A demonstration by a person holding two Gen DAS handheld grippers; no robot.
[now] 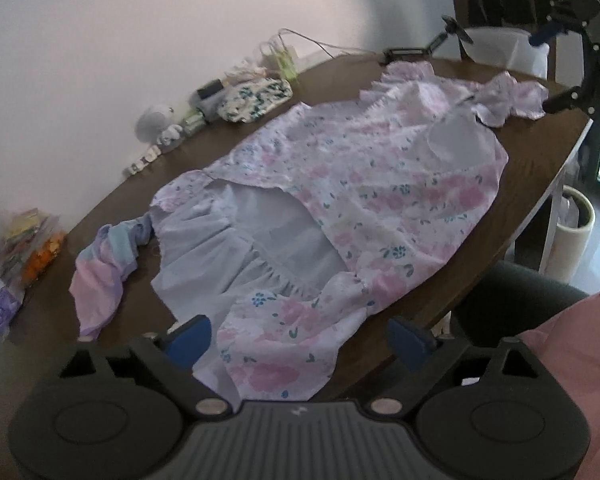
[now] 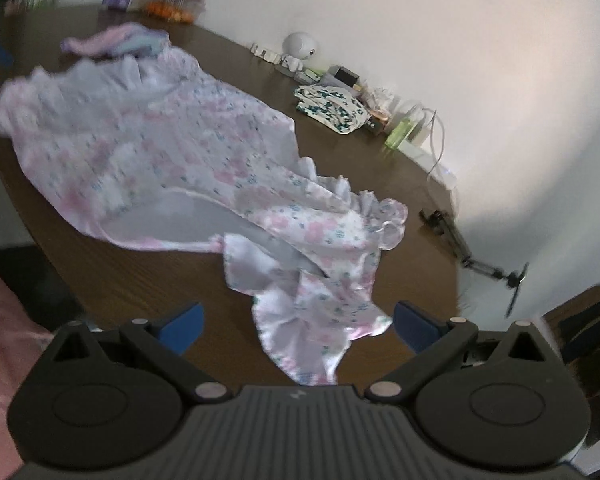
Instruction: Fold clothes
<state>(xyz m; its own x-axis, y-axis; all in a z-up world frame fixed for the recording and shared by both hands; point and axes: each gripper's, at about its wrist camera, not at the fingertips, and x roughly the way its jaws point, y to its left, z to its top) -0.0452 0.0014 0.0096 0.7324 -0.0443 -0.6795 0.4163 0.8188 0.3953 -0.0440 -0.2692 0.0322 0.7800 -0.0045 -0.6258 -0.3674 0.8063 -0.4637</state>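
Left gripper [image 1: 300, 340] hangs over the near hem of the pink-and-white floral dress [image 1: 340, 184], blue-padded jaws spread wide, nothing pinched between them. That dress lies spread across the dark brown wooden table [image 1: 540, 160], its skirt flipped back to show a pale lavender lining [image 1: 236, 252], the hem spilling toward the table's edge under the left gripper. Over on the other side, the right gripper [image 2: 298, 326] is likewise wide open, poised just above a ruffled sleeve [image 2: 320, 320] of the same floral dress [image 2: 140, 140] near the table [image 2: 140, 280] edge, no fabric caught in its jaws. From the left wrist camera, the right gripper [image 1: 572, 60] shows at the far end, beside the dress's ruffled shoulder. Just beside the skirt sits a crumpled pastel pink, purple and blue garment [image 1: 104, 272]. Along the white wall: a folded white cloth with green flowers [image 1: 256, 100], a small white round toy figure [image 1: 156, 124], and a clear bag of orange and yellow items [image 1: 28, 248]. The view is a touch blurred.
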